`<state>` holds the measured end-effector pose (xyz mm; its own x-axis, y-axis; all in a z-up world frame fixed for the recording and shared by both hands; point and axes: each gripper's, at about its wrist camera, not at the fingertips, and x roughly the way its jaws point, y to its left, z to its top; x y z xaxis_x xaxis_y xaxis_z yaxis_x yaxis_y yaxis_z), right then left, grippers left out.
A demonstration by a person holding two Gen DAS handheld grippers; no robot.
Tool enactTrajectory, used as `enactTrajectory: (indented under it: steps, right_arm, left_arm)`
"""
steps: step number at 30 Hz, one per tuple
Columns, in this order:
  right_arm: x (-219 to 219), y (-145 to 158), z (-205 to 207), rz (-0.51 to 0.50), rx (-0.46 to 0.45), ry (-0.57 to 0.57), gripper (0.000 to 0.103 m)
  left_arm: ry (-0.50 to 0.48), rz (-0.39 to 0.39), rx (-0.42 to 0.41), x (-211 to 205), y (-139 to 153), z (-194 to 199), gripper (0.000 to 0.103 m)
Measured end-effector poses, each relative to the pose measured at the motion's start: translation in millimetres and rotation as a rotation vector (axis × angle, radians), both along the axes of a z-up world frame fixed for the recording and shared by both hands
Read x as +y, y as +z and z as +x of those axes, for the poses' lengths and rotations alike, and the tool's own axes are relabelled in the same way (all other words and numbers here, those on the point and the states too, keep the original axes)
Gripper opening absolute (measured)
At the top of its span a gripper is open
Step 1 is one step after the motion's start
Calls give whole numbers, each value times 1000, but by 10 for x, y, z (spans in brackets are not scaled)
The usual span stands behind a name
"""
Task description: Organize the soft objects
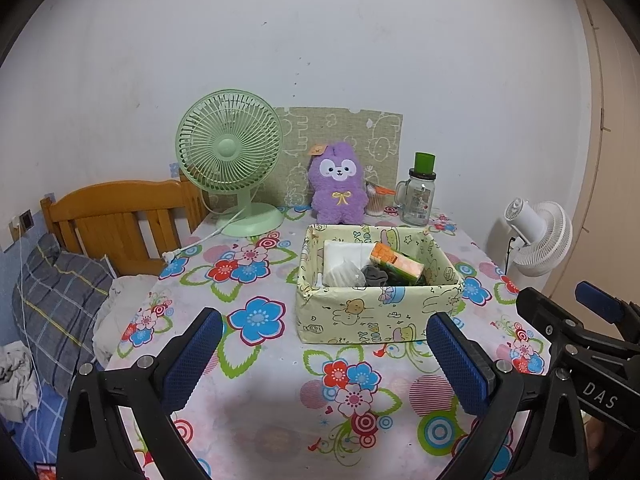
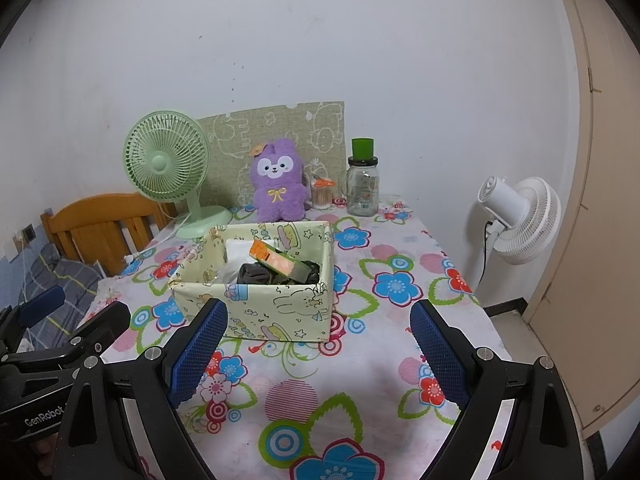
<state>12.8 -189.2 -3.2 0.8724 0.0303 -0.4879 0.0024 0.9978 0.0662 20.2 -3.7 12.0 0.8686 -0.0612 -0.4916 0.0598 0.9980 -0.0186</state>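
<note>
You held the left gripper (image 1: 324, 354) low over the near edge of the desk (image 1: 248, 400), its jaws standing wide apart with nothing between them but the flowered cloth. Your right gripper (image 2: 318, 348) sat just beside it at 3 o'clock, jaws likewise spread and holding nothing. In the left wrist view, the patterned storage box (image 1: 360, 320) stood on the desk at 12 o'clock from the left jaws, slightly to the 1 o'clock side, well clear of both blue pads. Inside it lay a white folded cloth (image 1: 344, 254) toward the 10 o'clock corner, a grey sock (image 1: 376, 276) near the middle, and an orange tissue pack (image 1: 396, 262) tilted across the pile, its far end raised; something dark sat under the pack, but you could not tell what it was. Beyond the box at 12 o'clock, the purple plush toy (image 1: 339, 184) stood upright against a green patterned board (image 1: 340, 132) leaning on the wall. The green desk fan (image 1: 230, 156) stood at 11 o'clock from the box, its cord trailing toward the desk's left edge. A glass jar (image 1: 419, 196) with a green cap stood at 1 o'clock, with a small cotton swab holder (image 1: 376, 200) between it and the plush. A white floor fan (image 1: 538, 236) stood off the desk at 2 o'clock.
</note>
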Motion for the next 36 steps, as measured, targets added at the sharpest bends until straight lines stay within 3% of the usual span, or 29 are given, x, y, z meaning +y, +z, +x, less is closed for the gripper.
enactTrajectory:
  steps: [36]
  right_arm:
    - [0,14,-35,0,-1,-4,94]
  left_arm:
    - [-4,-1,-9,-1,17,-31,103]
